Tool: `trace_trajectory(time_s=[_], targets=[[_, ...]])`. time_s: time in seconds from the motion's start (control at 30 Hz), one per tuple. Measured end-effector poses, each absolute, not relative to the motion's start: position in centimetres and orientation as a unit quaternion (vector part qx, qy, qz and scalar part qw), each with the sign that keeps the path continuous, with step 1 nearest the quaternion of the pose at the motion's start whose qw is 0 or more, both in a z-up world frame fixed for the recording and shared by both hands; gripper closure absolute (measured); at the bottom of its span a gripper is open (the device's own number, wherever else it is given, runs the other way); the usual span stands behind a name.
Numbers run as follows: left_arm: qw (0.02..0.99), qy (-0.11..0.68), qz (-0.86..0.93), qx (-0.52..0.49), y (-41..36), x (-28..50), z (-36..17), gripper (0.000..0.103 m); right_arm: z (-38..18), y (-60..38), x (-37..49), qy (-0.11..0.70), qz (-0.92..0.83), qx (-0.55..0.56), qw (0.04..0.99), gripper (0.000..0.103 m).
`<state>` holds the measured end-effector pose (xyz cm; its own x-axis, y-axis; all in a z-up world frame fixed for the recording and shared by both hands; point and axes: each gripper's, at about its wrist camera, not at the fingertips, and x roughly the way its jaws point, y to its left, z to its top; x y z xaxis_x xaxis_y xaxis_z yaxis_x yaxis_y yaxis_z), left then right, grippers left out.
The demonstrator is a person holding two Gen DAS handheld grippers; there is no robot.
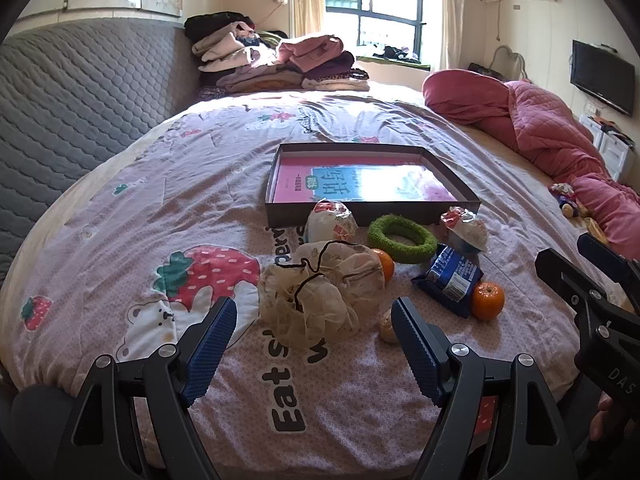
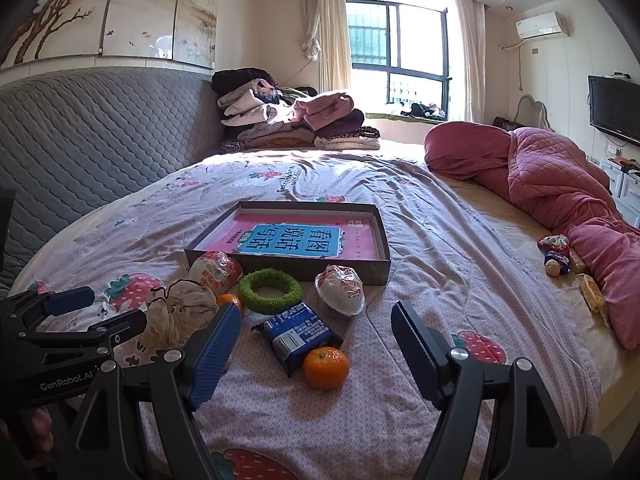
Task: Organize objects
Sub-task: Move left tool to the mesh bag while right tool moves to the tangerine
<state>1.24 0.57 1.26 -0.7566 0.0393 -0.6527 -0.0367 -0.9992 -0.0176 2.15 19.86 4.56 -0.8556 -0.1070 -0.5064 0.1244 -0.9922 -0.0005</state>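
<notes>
Bedroom setting: a bed (image 1: 120, 208) spread with a pink strawberry-print cover is seen from the left wrist, with a grey quilted headboard (image 1: 72, 92) at 10 o'clock and folded clothes (image 1: 276, 64) stacked at 12 o'clock below a bright window (image 1: 372, 0). A shallow dark box (image 1: 372, 216) holding a pink and blue book (image 1: 360, 182) is placed at mid-frame. Just before its near wall are laid a wrapped white bun (image 1: 330, 222), a green ring (image 1: 402, 238) and a second wrapped bun (image 1: 466, 228). A cream mesh pouch (image 1: 320, 296) with a dark drawstring is set nearest, between the fingertips' line of sight. An orange (image 1: 386, 266) is half hidden behind the pouch; a blue snack packet (image 1: 450, 276) is touching another orange (image 1: 487, 300) at 3 o'clock. A peeled piece of fruit (image 1: 387, 330) is partly covered by one finger. The left gripper (image 1: 314, 330) is held with jaws wide apart, nothing between them. The right gripper (image 1: 588, 268) is glimpsed at 3 o'clock.

From the right wrist, the same box (image 2: 348, 270) is seen at 12 o'clock. The blue packet (image 2: 298, 334) and orange (image 2: 325, 368) are found touching, between the fingers' line. The ring (image 2: 270, 290), both buns (image 2: 216, 270) (image 2: 342, 290) and pouch (image 2: 180, 312) are ranged toward 10 o'clock. The right gripper (image 2: 316, 330) is spread apart, empty. The left gripper (image 2: 100, 312) is seen at 9 o'clock, also parted. A pink quilt (image 2: 560, 176) is bunched at 2 o'clock.
</notes>
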Motion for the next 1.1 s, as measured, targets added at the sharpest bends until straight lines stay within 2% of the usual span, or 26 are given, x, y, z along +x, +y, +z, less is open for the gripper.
trace_trajectory(time_s=[0.73,1.1], targets=[[0.012,-0.013,0.94,-0.341,-0.4,-1.1,3.1,0.022,6.7,20.1,0.4,0.023,-0.968,0.242,0.06,0.026],[0.01,-0.009,0.922,-0.387,-1.1,-3.0,0.1,0.022,4.0,19.7,-0.8,0.037,-0.953,0.289,0.081,0.026]])
